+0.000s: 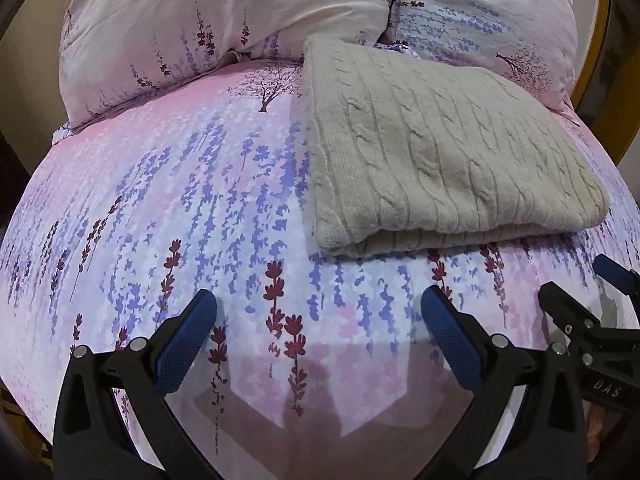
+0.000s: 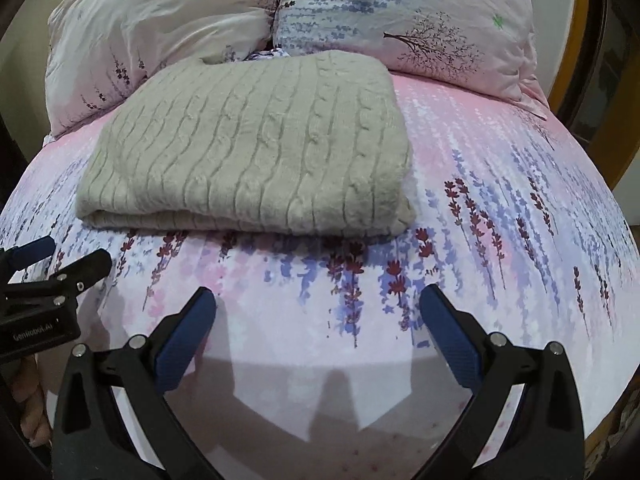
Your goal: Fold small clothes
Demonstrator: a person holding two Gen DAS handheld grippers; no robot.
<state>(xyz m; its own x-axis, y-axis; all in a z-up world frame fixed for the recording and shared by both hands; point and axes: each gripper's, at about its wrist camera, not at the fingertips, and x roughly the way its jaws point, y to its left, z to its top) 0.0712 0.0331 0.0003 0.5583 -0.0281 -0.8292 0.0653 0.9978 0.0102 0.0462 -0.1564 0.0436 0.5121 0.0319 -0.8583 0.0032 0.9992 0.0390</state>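
Folded grey knit sweater (image 1: 448, 152) lies on the floral bed (image 1: 168, 208), before two pillows (image 2: 160, 36).

Left tool (image 1: 319, 320) and right tool (image 2: 318, 318) hover released, empty; each view catches the other tool's side, partly cut off.

- Folded sweater (image 2: 248, 148): pale grey-beige, cable-knit ribs.
- Bedsheet (image 1: 168, 200): pink fading to white, blue-violet hanging blossoms, maroon flower sprigs, a dark tree.
- Pillows (image 2: 160, 28): same floral print, paler.
- Gripper pads (image 1: 188, 344): blue, on black fingers.
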